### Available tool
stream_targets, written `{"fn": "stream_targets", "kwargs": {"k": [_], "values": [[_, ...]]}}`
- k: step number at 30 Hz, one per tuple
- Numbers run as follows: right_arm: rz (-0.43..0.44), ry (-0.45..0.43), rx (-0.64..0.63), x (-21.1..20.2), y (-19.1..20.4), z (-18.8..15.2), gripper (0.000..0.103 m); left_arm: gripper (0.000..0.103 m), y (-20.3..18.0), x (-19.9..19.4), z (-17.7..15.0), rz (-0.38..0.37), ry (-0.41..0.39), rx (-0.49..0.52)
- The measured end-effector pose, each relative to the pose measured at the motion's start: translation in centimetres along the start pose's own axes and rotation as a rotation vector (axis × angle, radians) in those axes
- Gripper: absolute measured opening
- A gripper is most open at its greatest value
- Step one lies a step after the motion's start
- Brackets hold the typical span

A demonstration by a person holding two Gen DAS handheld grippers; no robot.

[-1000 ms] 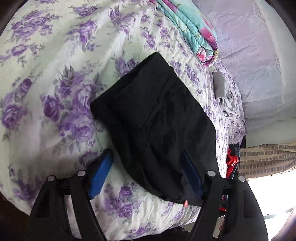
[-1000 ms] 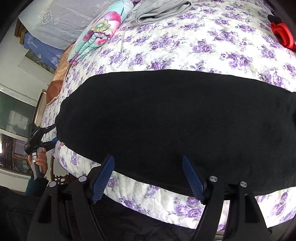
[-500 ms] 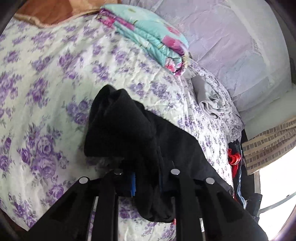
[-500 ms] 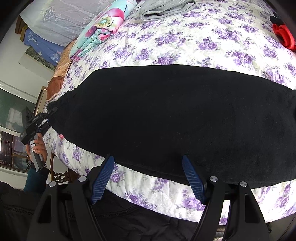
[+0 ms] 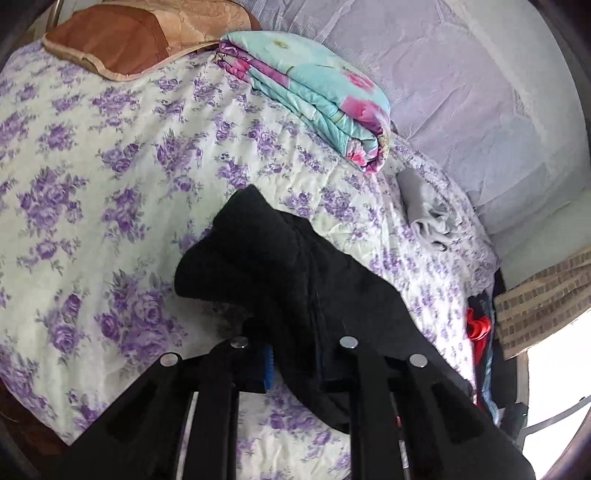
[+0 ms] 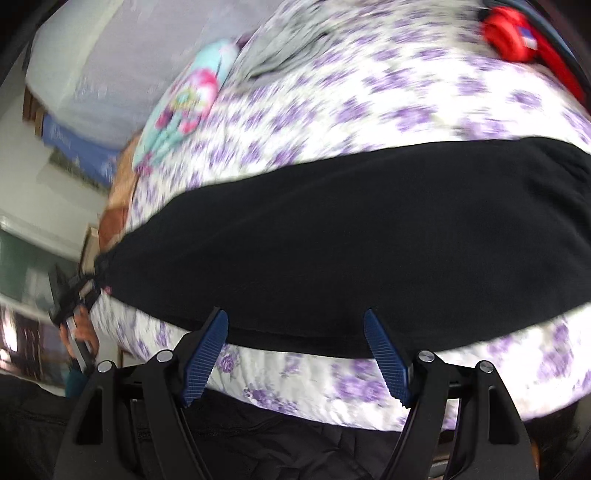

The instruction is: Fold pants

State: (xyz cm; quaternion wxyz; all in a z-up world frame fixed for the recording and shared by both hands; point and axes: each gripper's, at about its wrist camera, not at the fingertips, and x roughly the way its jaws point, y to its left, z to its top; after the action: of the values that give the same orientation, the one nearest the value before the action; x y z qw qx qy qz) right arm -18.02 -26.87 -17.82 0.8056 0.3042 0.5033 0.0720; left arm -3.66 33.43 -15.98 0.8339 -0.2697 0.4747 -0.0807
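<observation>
The black pants (image 6: 332, 236) lie stretched across the near edge of the bed (image 5: 110, 155), on its purple-flowered sheet, and they look soft and thick, a fleecy cloth that sags and bunches wherever it is lifted; I judge them light enough to raise by one end but too limp to hold any shape on their own. The left claw (image 5: 295, 362) is pressed together on one end of them, and the cloth there is drawn up off the sheet into a crumpled peak. The right claw (image 6: 295, 354) stands spread wide over the near long edge of the pants, pinching nothing, its blue pads apart with the hem lying between and just beyond them. The best hold for it, to my eye, is the far end's corner, where the layers can be pinched together so they do not slide apart. Around the pants sit a folded turquoise quilt (image 5: 317, 96), a brown pillow (image 5: 122, 37) and a small grey garment (image 5: 424, 210), all well apart from the pants. A red thing (image 6: 509, 33) lies at the bed's far corner. Nothing seems to stand in the way of the fold.
</observation>
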Motion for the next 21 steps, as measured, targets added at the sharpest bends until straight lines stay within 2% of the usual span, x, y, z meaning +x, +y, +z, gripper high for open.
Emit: {"fn": "stream_targets", "kwargs": {"k": [4,6,9,11,13,16,21], "values": [[-0.043,-0.168,0.256,-4.5,-7.6,-3.3,0.077,0.014,2.5,3.9,-0.7,0.105,0.143,-0.051],[-0.04,-0.276,0.412,-6.7,-11.6,-5.2,0.077,0.014,3.1,4.6,-1.0,0.113,0.153,-0.078],[0.055,-0.453,0.622,-9.0,-16.6,-7.8,0.077,0.014,3.1,4.9,-0.6,0.127,0.162,-0.099],[0.117,-0.513,0.707,-9.1,-18.9,-8.7,0.077,0.014,2.6,5.2,-0.2,0.169,0.183,-0.083],[0.143,-0.544,0.727,-8.9,-20.3,-8.7,0.077,0.014,1.8,5.6,0.2,0.199,0.195,-0.071],[0.183,-0.57,0.691,-8.4,-20.8,-7.9,0.077,0.014,1.1,5.5,0.9,0.228,0.196,-0.077],[0.174,-0.515,0.63,-7.0,-21.1,-5.4,0.074,0.014,-0.1,5.3,1.5,0.271,0.191,-0.073]]}}
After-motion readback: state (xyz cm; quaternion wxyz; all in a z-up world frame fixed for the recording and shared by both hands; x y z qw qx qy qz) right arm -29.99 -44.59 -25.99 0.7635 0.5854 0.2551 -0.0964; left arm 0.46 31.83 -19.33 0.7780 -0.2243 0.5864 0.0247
